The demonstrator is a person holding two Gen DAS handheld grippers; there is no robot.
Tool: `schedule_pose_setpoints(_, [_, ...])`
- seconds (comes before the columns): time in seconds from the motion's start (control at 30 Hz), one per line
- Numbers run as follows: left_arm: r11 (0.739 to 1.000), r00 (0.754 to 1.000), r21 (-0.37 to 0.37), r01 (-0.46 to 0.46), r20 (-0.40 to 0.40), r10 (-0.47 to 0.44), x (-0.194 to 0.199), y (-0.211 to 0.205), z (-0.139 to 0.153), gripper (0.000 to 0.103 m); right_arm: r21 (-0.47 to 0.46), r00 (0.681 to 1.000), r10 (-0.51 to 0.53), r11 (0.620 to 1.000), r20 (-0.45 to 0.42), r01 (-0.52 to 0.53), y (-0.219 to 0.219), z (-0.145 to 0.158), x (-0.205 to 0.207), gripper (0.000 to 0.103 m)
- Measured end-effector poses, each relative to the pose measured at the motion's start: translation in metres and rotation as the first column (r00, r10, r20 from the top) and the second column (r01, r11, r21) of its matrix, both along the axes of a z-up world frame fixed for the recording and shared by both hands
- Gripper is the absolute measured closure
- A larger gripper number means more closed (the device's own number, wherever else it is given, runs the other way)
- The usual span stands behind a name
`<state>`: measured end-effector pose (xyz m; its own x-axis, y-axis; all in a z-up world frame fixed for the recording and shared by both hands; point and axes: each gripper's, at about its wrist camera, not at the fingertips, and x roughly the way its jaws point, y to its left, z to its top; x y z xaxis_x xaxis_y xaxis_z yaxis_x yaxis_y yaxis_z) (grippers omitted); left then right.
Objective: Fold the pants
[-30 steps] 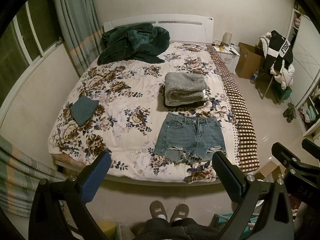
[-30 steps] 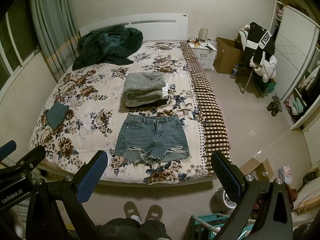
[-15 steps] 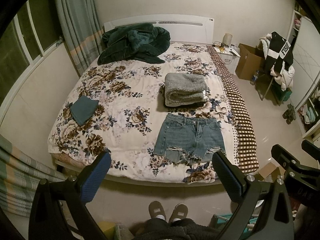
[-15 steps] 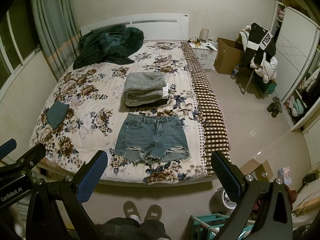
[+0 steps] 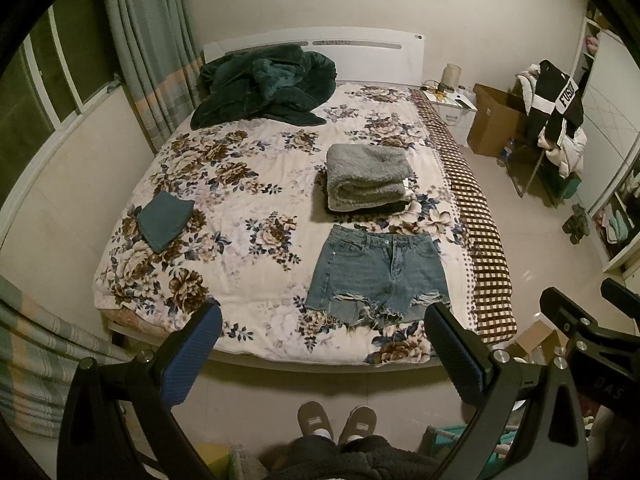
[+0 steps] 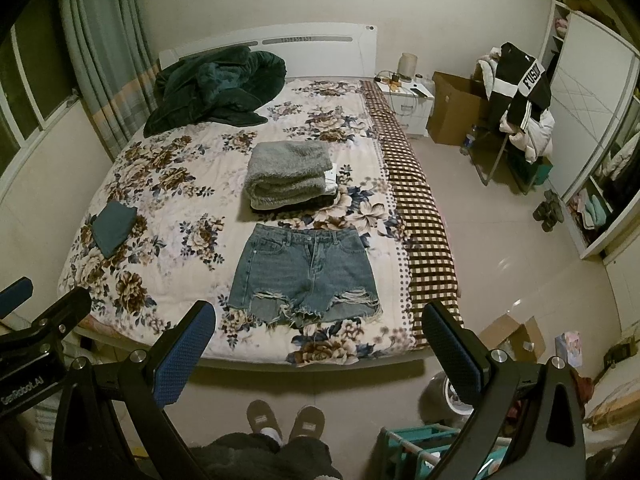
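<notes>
— Nothing much had moved since a second before: both views had only drifted slightly, and the faded blue denim shorts with frayed, ripped hems (image 5: 380, 276) lay where they had lain. How did the grippers stand?

— Both were held back over the floor at the foot of the bed, above the person's grey slippers (image 6: 284, 420). The left gripper (image 5: 320, 352) had its blue-padded fingers (image 5: 192, 356) spread wide with nothing between them; the right gripper (image 6: 316, 348) was the same, wide apart and empty.

— And the shorts from the jaws?

— Ahead and beyond the fingertips in both views, not touched. They lay flat, front up, hems toward the jaws and waistband away, so the long axis ran straight away from the grippers. From the left they sat ahead and toward its right finger; from the right they sat ahead, close to centre between its fingers. I judged neither arm clearly nearer, and each could take its own side.

— What was under them?

— A white quilt printed with brown and blue flowers (image 5: 240, 216), soft, with a brown checked blanket (image 6: 424, 232) along the right edge. Just beyond the waistband sat a folded grey fleecy stack (image 5: 366, 176); well off to the left lay a small folded teal cloth (image 5: 164, 218); farthest, by the headboard, a heap of dark green plush bedding (image 6: 212, 84).

— The room?

— Tiled floor to the right, a cardboard box (image 6: 452, 108) and a chair piled with clothes (image 6: 516, 104) near the far wall.
</notes>
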<state>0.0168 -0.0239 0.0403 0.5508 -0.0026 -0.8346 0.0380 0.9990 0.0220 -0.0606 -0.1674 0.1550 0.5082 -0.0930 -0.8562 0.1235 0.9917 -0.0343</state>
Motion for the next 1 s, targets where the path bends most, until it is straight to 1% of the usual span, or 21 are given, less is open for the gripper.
schedule_pose_setpoints(0.03, [1.0,1.0,0.0,0.003,-0.002,-0.003,0.004,-0.002,0.002,0.0,0.002,1.0,-0.002,1.0,-0.004,0.002,0.003,0.011,0.005,0.0])
schedule_pose_setpoints(0.07, [1.0,1.0,0.001,0.007,-0.005,-0.007,0.009,-0.003,0.003,0.0,0.003,1.0,-0.003,1.0,-0.01,0.003,0.001,0.005,0.006,0.0])
schedule_pose_setpoints(0.13, [1.0,1.0,0.008,0.005,0.003,-0.005,0.019,0.003,-0.005,0.0,0.001,1.0,-0.015,1.0,-0.021,0.015,0.0,0.001,0.01,0.0])
schedule_pose_setpoints(0.17, [1.0,1.0,0.007,0.005,0.003,-0.005,0.016,0.009,-0.009,0.0,-0.002,0.999,-0.024,1.0,-0.025,0.024,-0.001,-0.002,0.013,0.0])
schedule_pose_setpoints(0.2, [1.0,1.0,0.025,0.003,0.011,-0.003,0.027,0.013,-0.016,0.0,-0.001,0.999,-0.032,0.999,-0.03,0.032,-0.002,-0.007,0.017,0.0])
schedule_pose_setpoints(0.23, [1.0,1.0,0.026,0.003,0.014,-0.003,0.027,0.019,-0.022,0.0,0.007,0.999,-0.039,0.999,-0.034,0.039,-0.005,-0.015,0.022,0.0])
schedule_pose_setpoints(0.33, [0.998,0.999,0.059,-0.001,0.033,-0.001,0.057,0.023,-0.04,0.0,0.02,0.996,-0.076,0.997,-0.043,0.077,-0.015,-0.035,0.035,0.0])
schedule_pose_setpoints(0.37, [0.998,0.999,0.067,-0.001,0.04,-0.002,0.062,0.025,-0.049,0.0,0.023,0.995,-0.084,0.996,-0.044,0.085,-0.018,-0.048,0.044,0.0])
schedule_pose_setpoints(0.47, [0.998,0.999,0.066,0.005,0.039,-0.007,0.08,0.025,-0.064,0.0,0.01,0.991,-0.123,0.992,-0.058,0.124,-0.027,-0.07,0.068,0.0])
schedule_pose_setpoints(0.53, [0.998,1.0,0.06,0.019,0.021,-0.021,0.097,0.023,-0.082,0.0,0.017,0.986,-0.141,0.99,-0.088,0.143,-0.034,-0.088,0.088,0.0])
schedule_pose_setpoints(0.63, [0.996,1.0,0.084,0.018,0.004,-0.018,0.113,0.018,-0.102,0.0,0.038,0.979,-0.157,0.986,-0.131,0.163,-0.05,-0.115,0.116,0.0])
schedule_pose_setpoints(0.77, [0.994,0.999,0.11,0.018,-0.052,-0.012,0.145,-0.001,-0.14,0.0,0.053,0.975,-0.15,0.986,-0.165,0.16,-0.076,-0.156,0.159,0.0])
schedule_pose_setpoints(0.83, [0.993,0.997,0.121,0.015,-0.076,-0.005,0.156,-0.011,-0.154,0.0,0.072,0.972,-0.14,0.985,-0.189,0.156,-0.098,-0.183,0.185,0.0])
schedule_pose_setpoints(0.9, [0.991,0.994,0.136,-0.001,-0.107,0.015,0.171,-0.026,-0.174,0.0,0.097,0.967,-0.13,0.983,-0.22,0.154,-0.117,-0.206,0.211,0.0])
schedule_pose_setpoints(0.93, [0.99,0.993,0.139,-0.011,-0.117,0.027,0.178,-0.031,-0.179,0.0,0.128,0.965,-0.108,0.982,-0.24,0.141,-0.132,-0.223,0.227,0.0])
schedule_pose_setpoints(1.0, [0.988,0.988,0.147,-0.045,-0.142,0.066,0.193,-0.047,-0.196,0.0,0.15,0.961,-0.072,0.982,-0.268,0.115,-0.15,-0.248,0.258,0.0])
